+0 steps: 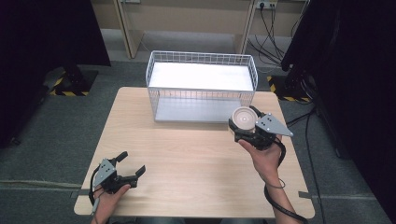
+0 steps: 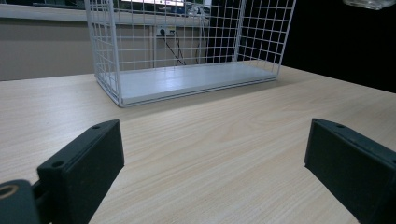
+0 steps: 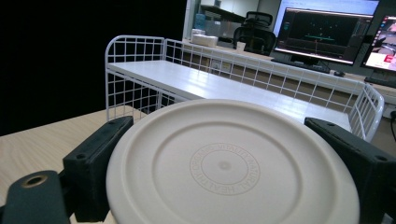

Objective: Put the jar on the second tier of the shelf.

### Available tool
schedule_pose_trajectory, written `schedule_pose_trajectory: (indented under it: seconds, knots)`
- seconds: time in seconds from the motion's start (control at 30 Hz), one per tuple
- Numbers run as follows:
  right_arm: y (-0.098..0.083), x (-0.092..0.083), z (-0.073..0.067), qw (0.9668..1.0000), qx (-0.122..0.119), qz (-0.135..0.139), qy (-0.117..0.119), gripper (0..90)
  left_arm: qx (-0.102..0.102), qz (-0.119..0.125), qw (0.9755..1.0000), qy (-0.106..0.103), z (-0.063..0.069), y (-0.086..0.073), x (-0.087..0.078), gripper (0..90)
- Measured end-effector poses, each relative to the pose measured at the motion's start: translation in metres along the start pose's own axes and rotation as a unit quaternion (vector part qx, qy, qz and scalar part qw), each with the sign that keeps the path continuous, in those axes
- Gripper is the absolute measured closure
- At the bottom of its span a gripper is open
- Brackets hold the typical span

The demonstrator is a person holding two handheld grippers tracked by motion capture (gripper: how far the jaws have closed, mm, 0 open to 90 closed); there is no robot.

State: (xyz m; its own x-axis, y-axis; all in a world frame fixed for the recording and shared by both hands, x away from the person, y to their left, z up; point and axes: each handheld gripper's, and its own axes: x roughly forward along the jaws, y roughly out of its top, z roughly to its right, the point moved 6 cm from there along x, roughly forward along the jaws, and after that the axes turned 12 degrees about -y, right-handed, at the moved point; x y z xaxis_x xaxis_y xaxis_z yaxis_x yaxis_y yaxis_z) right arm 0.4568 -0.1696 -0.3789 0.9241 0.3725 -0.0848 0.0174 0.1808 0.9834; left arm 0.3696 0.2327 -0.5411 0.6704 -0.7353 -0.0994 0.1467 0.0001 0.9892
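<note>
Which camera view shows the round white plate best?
The right gripper view: the plate is close, with its embossed ring visible, clamped between the jaws. The high view shows it small in the right gripper. The left gripper view gives no clear sight of it.

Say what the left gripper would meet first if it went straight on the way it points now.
Probably the white wire rack: the open left gripper looks across bare table at its lower shelf, nothing between. Depth is uncertain.

lid [image 3: 229,172] | embossed ring text, partly legible: "ORGANIC", "NATURAL", "HEALTH"
</note>
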Motion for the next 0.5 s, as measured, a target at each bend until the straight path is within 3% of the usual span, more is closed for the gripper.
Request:
schedule_pose_trajectory:
  seconds: [0.5]
  knots:
    - [0.023, 0.023, 0.004, 0.9999, 0.002, 0.006, -0.008, 12.0, -0.002, 0.001, 1.0, -0.001, 0.0, 0.0, 0.0, 4.0]
